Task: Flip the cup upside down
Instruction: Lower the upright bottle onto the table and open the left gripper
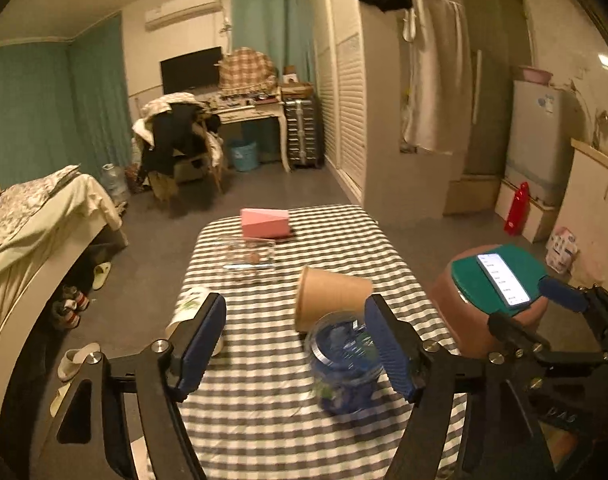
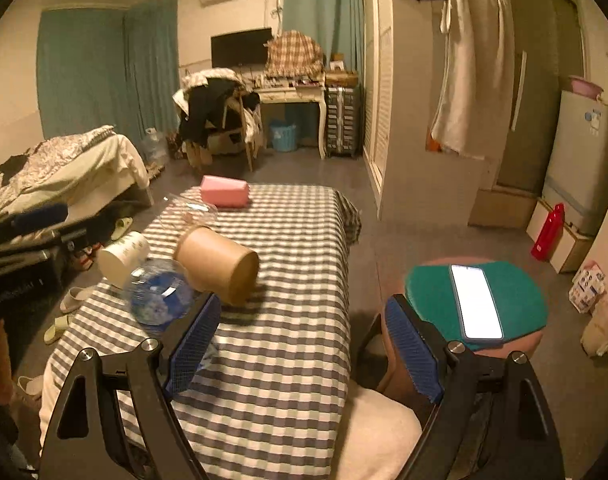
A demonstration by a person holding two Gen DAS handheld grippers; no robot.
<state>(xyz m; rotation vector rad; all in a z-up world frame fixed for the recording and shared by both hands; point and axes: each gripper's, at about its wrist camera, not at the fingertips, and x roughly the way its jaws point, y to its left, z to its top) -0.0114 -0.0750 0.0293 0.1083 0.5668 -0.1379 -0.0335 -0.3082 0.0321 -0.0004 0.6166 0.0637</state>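
A brown paper cup [image 1: 329, 295] lies on its side on the checked tablecloth [image 1: 264, 380], its mouth toward the left in the left wrist view. It also shows in the right wrist view [image 2: 218, 264], its base toward me. My left gripper [image 1: 296, 344] is open and empty, above the table's near part, the cup just beyond its right finger. My right gripper [image 2: 300, 344] is open and empty, near the table's right edge, the cup ahead of its left finger. The right gripper also shows at the left wrist view's right edge [image 1: 543, 312].
A clear blue-filled jar [image 1: 345, 364] lies next to the cup, also in the right wrist view [image 2: 160, 296]. A white printed cup [image 2: 122, 256], a clear box [image 1: 250, 254] and a pink box [image 1: 266, 223] are on the table. A phone [image 2: 477, 300] lies on a green-topped stool [image 2: 519, 296].
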